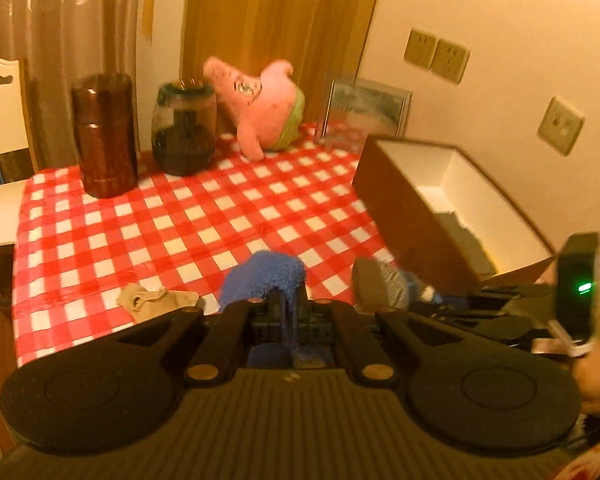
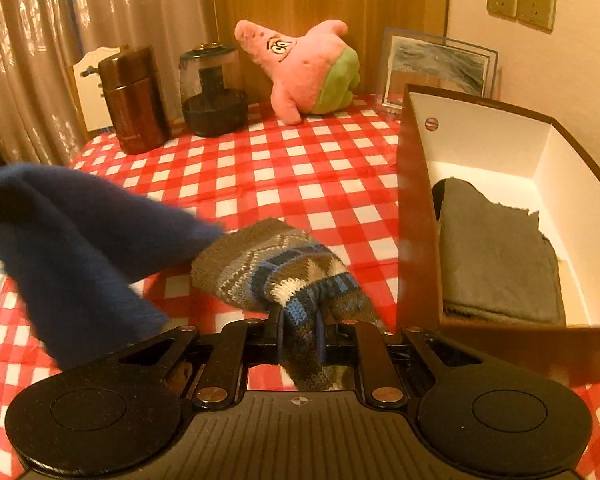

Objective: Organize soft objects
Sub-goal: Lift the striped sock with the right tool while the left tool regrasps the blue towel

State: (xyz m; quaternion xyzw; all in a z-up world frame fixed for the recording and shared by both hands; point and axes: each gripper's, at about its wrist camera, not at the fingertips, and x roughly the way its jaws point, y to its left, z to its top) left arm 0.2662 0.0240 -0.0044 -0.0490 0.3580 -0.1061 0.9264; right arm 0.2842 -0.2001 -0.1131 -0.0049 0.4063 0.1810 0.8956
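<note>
My left gripper point(image 1: 286, 300) is shut on a blue fuzzy cloth point(image 1: 266, 276) and holds it above the checked table; the cloth also hangs at the left of the right wrist view point(image 2: 80, 240). My right gripper point(image 2: 298, 320) is shut on a brown, blue and white knitted sock point(image 2: 276, 268), also seen in the left wrist view point(image 1: 380, 284). A brown box with white inside point(image 2: 416, 216) stands at the right and holds a folded grey cloth point(image 2: 496, 252). A beige soft item point(image 1: 152, 300) lies on the table at the left.
A pink star plush point(image 2: 308, 68) sits at the back of the table point(image 2: 300, 160). A brown flask point(image 2: 134, 100) and a dark glass jar point(image 2: 214, 92) stand back left. A framed picture point(image 2: 436, 68) leans on the wall behind the box. A white chair point(image 1: 0, 120) stands left.
</note>
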